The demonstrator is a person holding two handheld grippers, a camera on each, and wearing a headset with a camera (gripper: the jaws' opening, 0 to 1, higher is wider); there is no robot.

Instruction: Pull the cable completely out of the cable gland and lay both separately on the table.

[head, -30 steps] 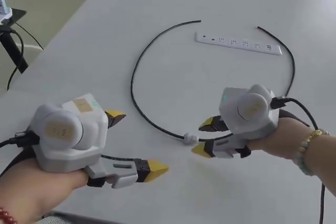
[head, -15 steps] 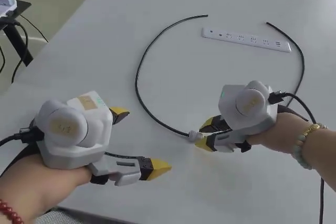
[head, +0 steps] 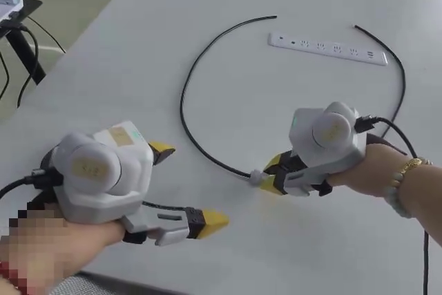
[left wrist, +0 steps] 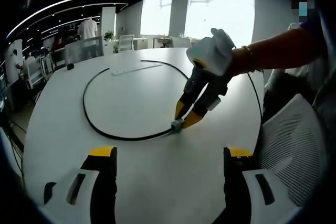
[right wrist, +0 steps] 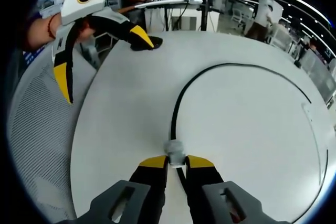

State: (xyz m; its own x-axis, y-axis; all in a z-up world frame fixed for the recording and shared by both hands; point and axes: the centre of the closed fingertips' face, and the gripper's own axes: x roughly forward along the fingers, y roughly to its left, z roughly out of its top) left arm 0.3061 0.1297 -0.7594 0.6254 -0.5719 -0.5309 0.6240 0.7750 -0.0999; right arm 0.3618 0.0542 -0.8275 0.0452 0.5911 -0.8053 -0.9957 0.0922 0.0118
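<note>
**tinkerer:** so how far along is this one? looks barely started to me

**benchrat:** yeah, pretty much square one. The gland (head: 256, 177) sits threaded on the cable (head: 182, 105), so nothing's pulled out and nothing's laid apart yet. The whole pull is left, plus setting both down separately. The grab looks sorted though. The right gripper (head: 269, 175) has its jaws clamped on the cable right behind the gland, tips touching it. The left gripper (head: 192, 184) is spread wide, holding nothing, hovering by the near edge of the desk (head: 138, 46), well apart from the gland.

**tinkerer:** where's the gland exactly?

**benchrat:** about mid-desk, a bit toward the near edge, at the bottom of a big loop. One cable end lies near the strip (head: 328, 48) by the far edge. From there the cable sweeps round the left side to the gland, then goes up the right side to its other end past the strip.

**tinkerer:** anything you can't make out?

**benchrat:** a few things. The bit of cable behind the gland is under the right gripper and the hand, so I can't follow it there. The gland's too small to tell if its nut is loosened. The gripper's own lead (head: 407, 153) is black too and runs close to the cable on the right, easy to mix up. My guess is the left one has to take the gland before any pulling works.
</note>
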